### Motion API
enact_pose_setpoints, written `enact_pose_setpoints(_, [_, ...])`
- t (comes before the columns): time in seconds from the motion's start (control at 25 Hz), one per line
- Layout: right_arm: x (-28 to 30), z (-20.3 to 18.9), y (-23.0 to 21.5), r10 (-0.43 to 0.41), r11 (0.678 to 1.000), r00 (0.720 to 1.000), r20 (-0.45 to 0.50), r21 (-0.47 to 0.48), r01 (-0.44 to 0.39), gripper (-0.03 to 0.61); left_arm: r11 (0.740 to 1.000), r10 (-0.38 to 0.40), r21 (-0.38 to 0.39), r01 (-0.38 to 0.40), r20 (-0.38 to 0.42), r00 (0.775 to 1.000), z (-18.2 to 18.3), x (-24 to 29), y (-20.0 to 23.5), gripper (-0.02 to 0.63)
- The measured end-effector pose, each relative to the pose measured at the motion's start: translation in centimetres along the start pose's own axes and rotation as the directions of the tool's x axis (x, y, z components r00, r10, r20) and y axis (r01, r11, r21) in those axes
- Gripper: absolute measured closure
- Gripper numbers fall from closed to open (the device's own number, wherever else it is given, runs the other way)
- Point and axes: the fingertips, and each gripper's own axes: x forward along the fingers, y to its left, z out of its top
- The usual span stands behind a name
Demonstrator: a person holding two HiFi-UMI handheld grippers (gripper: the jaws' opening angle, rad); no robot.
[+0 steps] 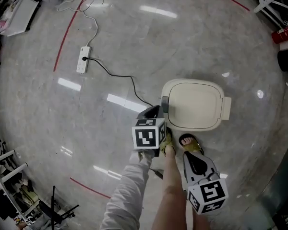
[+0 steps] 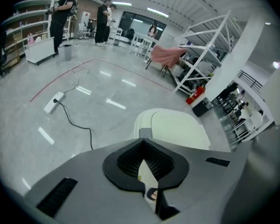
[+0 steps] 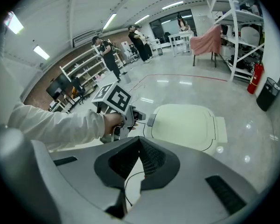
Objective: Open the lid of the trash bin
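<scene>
A cream trash bin (image 1: 194, 104) stands on the floor with its lid down; it also shows as the trash bin (image 2: 172, 127) and trash bin (image 3: 184, 120). A grey latch (image 1: 165, 104) sits on its left edge. My left gripper (image 1: 156, 112) hovers shut just left of that latch, nothing between its jaws. The left gripper (image 2: 143, 141) points at the bin's near edge, and the left gripper (image 3: 133, 113) is seen beside the latch. My right gripper (image 1: 192, 157) is shut and empty, held back from the bin above a sandalled foot (image 1: 189, 143). The right gripper (image 3: 140, 140) faces the lid.
A white power strip (image 1: 83, 60) lies to the far left, its black cable (image 1: 120, 75) running toward the bin. A red line (image 1: 67, 32) curves across the glossy floor. White racks (image 2: 210, 45), a red extinguisher (image 1: 284, 34) and standing people (image 2: 60, 13) are farther off.
</scene>
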Motion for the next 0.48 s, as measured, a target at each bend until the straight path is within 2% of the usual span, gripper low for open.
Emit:
enact_pose_setpoints(0.24, [0.7, -0.1, 0.1, -0.014, 0.999, 1.0, 0.006, 0.042, 0.014, 0.581, 1.0, -0.002, 0.015, 0.003, -0.046, 0.999, -0.9, 2.1, 0.5, 0.609])
enact_pose_setpoints(0.48, [0.8, 0.0, -0.3, -0.02, 0.998, 1.0, 0.005, 0.064, 0.019, 0.581, 1.0, -0.001, 0.024, 0.002, -0.06, 0.998, -0.9, 2.6, 0.4, 0.609])
